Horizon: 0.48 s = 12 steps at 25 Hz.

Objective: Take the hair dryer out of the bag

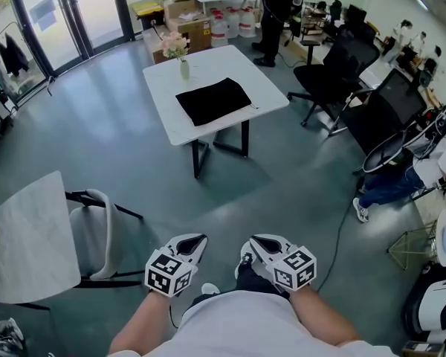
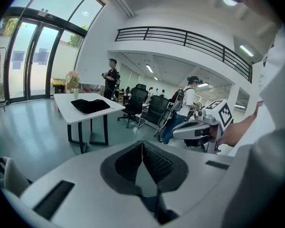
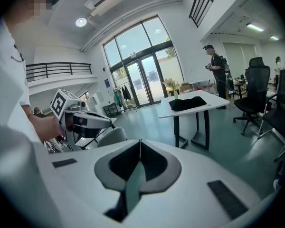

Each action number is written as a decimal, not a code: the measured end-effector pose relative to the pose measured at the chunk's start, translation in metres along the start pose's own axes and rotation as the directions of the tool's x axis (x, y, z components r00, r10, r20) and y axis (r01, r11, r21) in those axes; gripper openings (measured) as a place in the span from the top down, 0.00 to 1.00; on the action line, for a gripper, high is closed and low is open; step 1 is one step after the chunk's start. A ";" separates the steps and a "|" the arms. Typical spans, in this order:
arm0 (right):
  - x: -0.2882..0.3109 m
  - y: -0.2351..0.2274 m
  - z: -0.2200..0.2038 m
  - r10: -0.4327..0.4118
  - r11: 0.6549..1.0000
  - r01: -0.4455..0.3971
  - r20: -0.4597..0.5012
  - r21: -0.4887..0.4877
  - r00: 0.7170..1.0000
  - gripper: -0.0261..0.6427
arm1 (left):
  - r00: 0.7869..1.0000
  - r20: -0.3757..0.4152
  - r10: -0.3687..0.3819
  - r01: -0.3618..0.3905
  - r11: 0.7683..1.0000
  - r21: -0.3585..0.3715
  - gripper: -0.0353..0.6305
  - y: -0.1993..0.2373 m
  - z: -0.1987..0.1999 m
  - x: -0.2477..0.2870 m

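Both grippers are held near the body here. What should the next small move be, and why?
Probably a step toward the white table. The black bag lies on it, across the floor from the person. The left gripper and right gripper are both shut with nothing between their jaws, and they are far short of the bag.
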State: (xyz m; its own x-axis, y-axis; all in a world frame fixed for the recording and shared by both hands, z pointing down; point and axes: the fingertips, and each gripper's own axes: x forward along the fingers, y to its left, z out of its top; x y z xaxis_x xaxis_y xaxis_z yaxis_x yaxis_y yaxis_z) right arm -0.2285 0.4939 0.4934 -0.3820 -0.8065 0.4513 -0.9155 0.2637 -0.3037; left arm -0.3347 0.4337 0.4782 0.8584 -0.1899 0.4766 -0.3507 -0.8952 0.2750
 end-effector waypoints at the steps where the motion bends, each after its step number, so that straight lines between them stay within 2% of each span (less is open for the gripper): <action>1: 0.004 -0.006 0.005 0.004 1.000 -0.004 0.002 0.000 1.000 0.94 | 1.000 -0.002 0.004 -0.004 1.000 -0.001 0.92 0.003 0.004 0.004; 12: 0.051 -0.100 0.073 0.074 0.996 -0.073 0.023 -0.051 0.997 0.94 | 0.996 0.012 0.085 -0.085 0.996 0.001 0.92 0.052 0.078 0.080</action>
State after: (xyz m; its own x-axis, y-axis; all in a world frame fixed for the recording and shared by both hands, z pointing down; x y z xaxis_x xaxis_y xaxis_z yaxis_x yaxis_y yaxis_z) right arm -0.1475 0.3880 0.4853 -0.4458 -0.7964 0.4086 -0.8905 0.3482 -0.2929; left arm -0.2552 0.3411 0.4657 0.8296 -0.2704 0.4885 -0.4224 -0.8761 0.2324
